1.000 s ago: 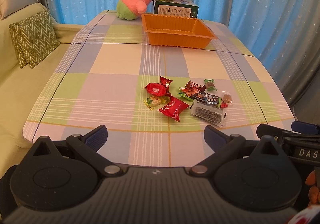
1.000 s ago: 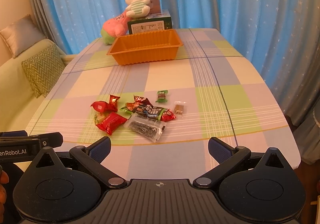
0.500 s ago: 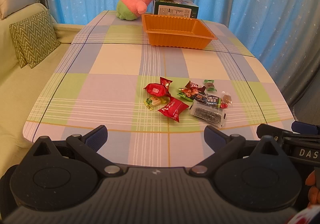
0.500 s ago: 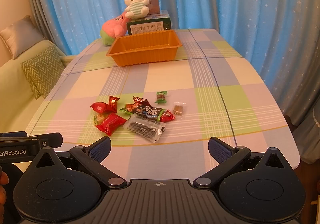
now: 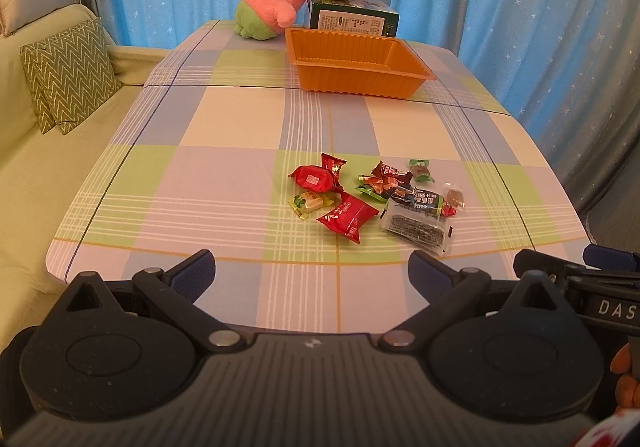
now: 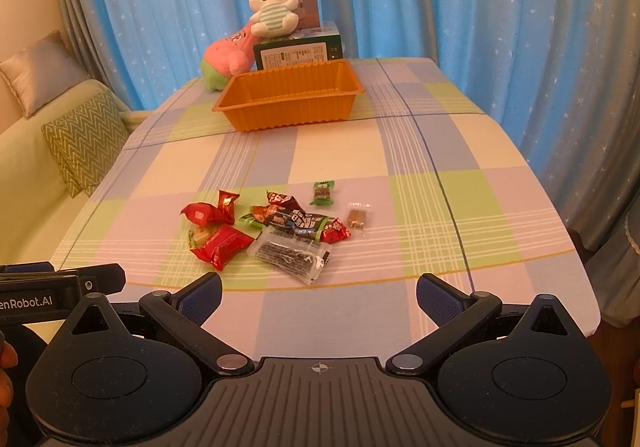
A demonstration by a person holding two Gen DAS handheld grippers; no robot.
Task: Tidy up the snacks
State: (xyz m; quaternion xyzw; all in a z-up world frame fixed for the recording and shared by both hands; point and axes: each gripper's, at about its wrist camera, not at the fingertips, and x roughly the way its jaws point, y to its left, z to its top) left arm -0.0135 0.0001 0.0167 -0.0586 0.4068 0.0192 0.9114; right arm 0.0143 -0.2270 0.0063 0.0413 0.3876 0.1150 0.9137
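Several snacks [image 5: 372, 199] wait loose mid-table, tray [image 5: 356, 65] empty beyond.
Both grippers, left gripper [image 5: 312, 273] and right gripper [image 6: 319, 293], hang wide apart, holding nothing, at the near edge; the clear wrapper [image 6: 290, 253] lies crosswise, likely nearer the right.

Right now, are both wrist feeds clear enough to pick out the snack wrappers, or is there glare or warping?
Left wrist view: warm orange cast, snack pile sharp, table edges bowed by the fisheye. Right wrist view: same tint, mild sheen on the clear wrapper, corners vignetted black.
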